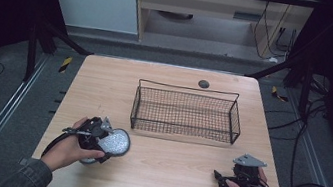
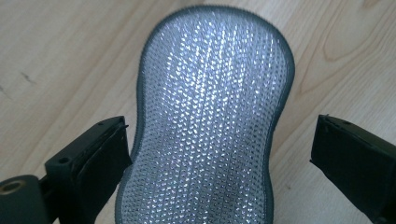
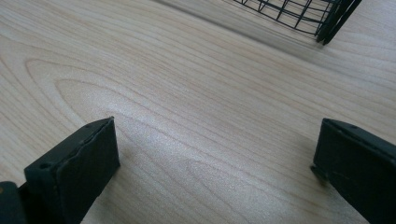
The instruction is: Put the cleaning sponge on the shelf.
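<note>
here, silver scrubbing pad [image 2: 205,121] between open left hand-held gripper [image 2: 219,149] jaws; right hand-held gripper [image 3: 215,158] open too.

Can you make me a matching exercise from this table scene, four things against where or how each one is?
Things:
1. silver scrub pad
2. wire basket
3. left gripper
4. right gripper

States:
A. open over bare wood, near the table's right front
B. open, jaws either side of the pad
C. lying flat at the table's left front
D. empty, mid-table

Pairs: 1-C, 2-D, 3-B, 4-A
</note>
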`<state>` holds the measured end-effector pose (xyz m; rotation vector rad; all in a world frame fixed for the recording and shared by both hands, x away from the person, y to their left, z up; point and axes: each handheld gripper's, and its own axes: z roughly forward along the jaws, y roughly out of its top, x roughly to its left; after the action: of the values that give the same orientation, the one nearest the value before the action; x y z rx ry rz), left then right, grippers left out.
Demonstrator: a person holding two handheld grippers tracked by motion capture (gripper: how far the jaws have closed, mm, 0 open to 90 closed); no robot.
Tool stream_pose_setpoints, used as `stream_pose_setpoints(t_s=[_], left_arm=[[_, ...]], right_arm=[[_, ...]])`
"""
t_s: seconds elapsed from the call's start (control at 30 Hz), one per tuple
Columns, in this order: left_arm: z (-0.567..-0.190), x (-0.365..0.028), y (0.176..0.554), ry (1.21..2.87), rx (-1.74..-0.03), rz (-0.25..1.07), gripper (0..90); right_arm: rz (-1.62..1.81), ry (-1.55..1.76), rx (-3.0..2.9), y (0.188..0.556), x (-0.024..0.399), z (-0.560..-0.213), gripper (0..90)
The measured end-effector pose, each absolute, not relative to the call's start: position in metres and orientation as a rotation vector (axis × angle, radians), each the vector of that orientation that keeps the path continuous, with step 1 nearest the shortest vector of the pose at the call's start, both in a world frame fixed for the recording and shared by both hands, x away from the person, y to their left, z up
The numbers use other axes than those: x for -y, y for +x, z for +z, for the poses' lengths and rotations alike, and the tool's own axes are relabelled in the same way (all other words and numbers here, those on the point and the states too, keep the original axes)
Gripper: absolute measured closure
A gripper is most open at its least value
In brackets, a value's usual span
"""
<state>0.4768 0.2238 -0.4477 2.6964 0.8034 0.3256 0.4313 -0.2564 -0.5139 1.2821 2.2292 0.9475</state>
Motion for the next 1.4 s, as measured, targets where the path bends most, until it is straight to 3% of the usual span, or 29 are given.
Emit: stream_pose_setpoints(t_s=[1.4], left_arm=[[-0.471, -0.23, 0.498, 2.742, -0.773, 0.225, 3.3]], right_arm=[[0.947, 1.286, -2.225, 0.43, 0.256, -0.514, 0.3]])
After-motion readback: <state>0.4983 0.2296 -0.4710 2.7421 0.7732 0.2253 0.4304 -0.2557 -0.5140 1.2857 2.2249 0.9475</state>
